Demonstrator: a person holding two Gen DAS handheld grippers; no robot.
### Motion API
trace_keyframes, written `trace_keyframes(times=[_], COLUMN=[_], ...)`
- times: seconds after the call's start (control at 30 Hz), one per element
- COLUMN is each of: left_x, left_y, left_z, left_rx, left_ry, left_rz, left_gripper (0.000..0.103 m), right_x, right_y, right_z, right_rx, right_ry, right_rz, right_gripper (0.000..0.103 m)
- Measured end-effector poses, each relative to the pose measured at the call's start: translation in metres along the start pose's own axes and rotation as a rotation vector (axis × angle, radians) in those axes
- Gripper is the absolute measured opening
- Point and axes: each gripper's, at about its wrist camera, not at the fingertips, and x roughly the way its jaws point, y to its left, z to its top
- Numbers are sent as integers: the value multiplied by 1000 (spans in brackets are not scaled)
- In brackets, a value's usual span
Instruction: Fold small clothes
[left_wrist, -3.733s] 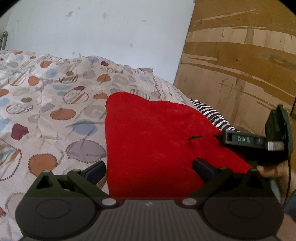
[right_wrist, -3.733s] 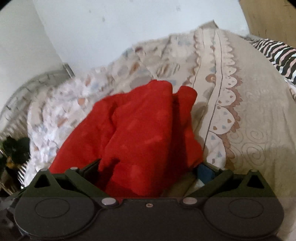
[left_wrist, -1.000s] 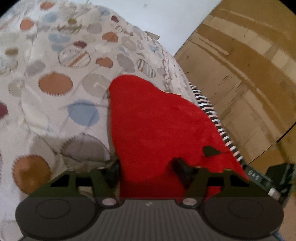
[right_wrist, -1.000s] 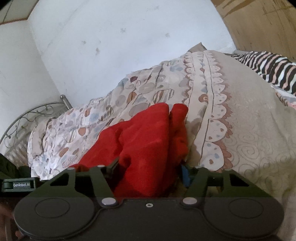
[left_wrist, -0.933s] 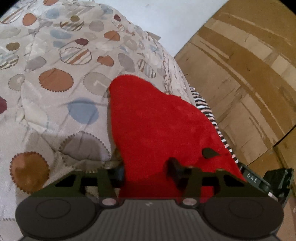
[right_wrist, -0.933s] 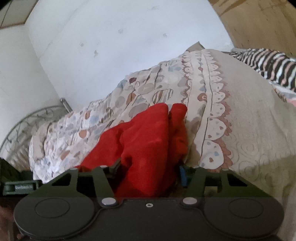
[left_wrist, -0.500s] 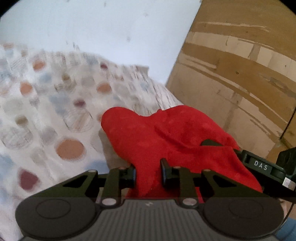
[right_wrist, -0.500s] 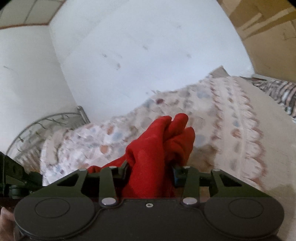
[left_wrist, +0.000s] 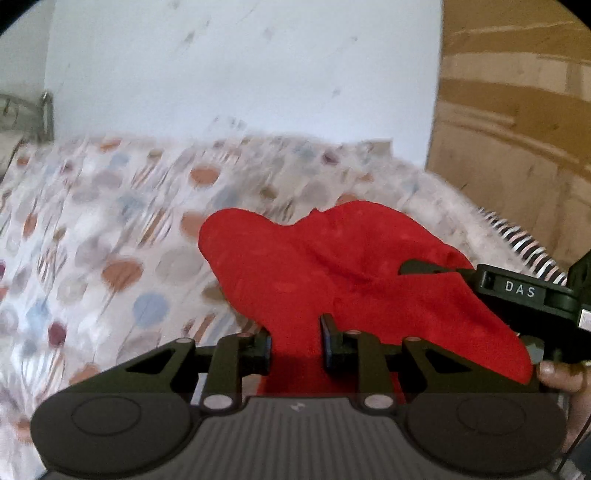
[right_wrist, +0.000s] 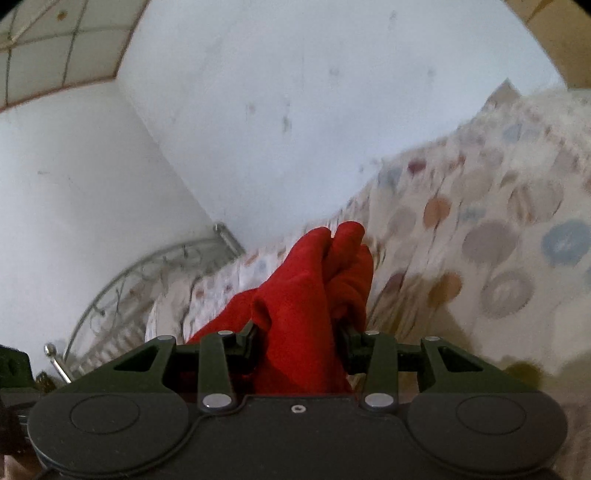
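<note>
Most of both views is a bed (left_wrist: 110, 236) under a pale bedspread printed with brown, blue and grey circles, set against a white wall (left_wrist: 240, 74), with a curved metal bed frame (right_wrist: 140, 280) at its far end and a brown wooden panel (left_wrist: 517, 129) along one side. Over the bed hangs the red garment (left_wrist: 332, 273), bunched and lifted off the bedspread, stretched between the two claws. At the bed's edge by the wooden panel a strip of black-and-white striped fabric (left_wrist: 524, 247) shows. Clenched on a fold of the red cloth is the left claw (left_wrist: 295, 341); the right claw (right_wrist: 299, 341) likewise grips a thicker bunch of it, and appears in the left view at the garment's other end, with a fingertip (left_wrist: 550, 369) of the person's hand behind it
</note>
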Motion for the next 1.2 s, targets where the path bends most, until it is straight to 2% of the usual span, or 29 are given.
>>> trace_keyframes(times=[0.07,0.1,0.17,0.2,0.3,0.47,0.57,0.63,0.7,0.73,0.93,1.2], left_x=[13,18,20,19,16,20,18,13,7,2,-40,-123], left_y=[13,15,15,15,11,13,18,18,16,15,-1,-41], left_z=[-22,-32,-51,-55,-53,-49,-44,-42,-40,-39,-37,-50], left_rx=[-28,-28,-13,-24,-41,-64,-123,-147,-160,-165,-172,-147], left_ry=[51,52,1,-12,-17,-7,6,12,13,9,-53,-152], left_rz=[3,16,37,35,42,46,58,74,93,106,108,105], left_gripper=[26,28,28,29,30,35,49,66,79,85,102,102], right_x=[15,20,22,19,13,15,11,8,2,-3,-51,-140], right_y=[-5,-10,-17,-22,-29,-26,-24,-22,-17,-13,20,69], right_z=[-14,-21,-32,-38,-43,-42,-41,-38,-34,-32,-19,-18], right_rx=[-4,-14,-47,-51,-45,-48,-45,-54,-77,-96,-219,-297], right_ry=[71,104,133,134,129,130,131,136,133,127,57,-51], right_rz=[-37,-67,-112,-96,-75,-85,-95,-112,-138,-145,-176,-202], right_gripper=[44,46,53,56,57,59,64,70,87,89,102,102])
